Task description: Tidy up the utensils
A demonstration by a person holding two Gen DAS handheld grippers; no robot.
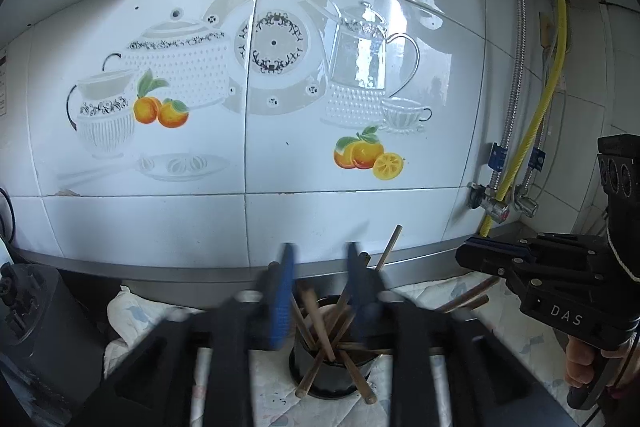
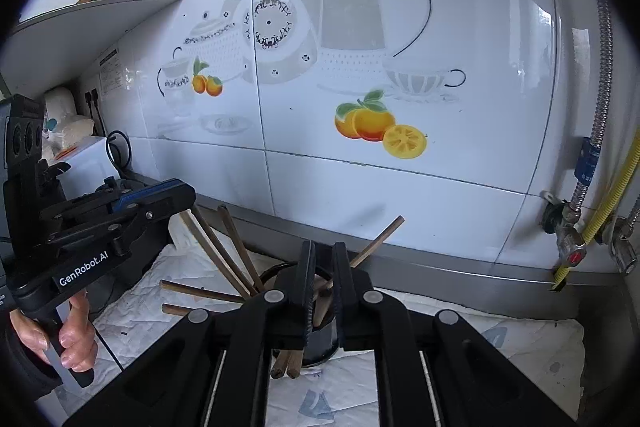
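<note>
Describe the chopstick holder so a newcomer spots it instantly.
Start at the tiled wall painted with teapots and oranges, then drop to the cloth-covered counter below it. The dark round cup stands there, the only container bristling with brown chopsticks.

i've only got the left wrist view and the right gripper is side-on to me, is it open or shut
Observer: Shut. In the right wrist view the right gripper shows only a slit between its jaws, and I can't see anything clamped in it.
Operator: my own fingers block the area left of the cup, anything there
Observer: Two chopsticks point out leftward from the cup, low over the cloth. I can't tell whether they rest on it.
Operator: what's further left along the wall
Observer: A wall socket with black plugs in it, above a white box.
</note>
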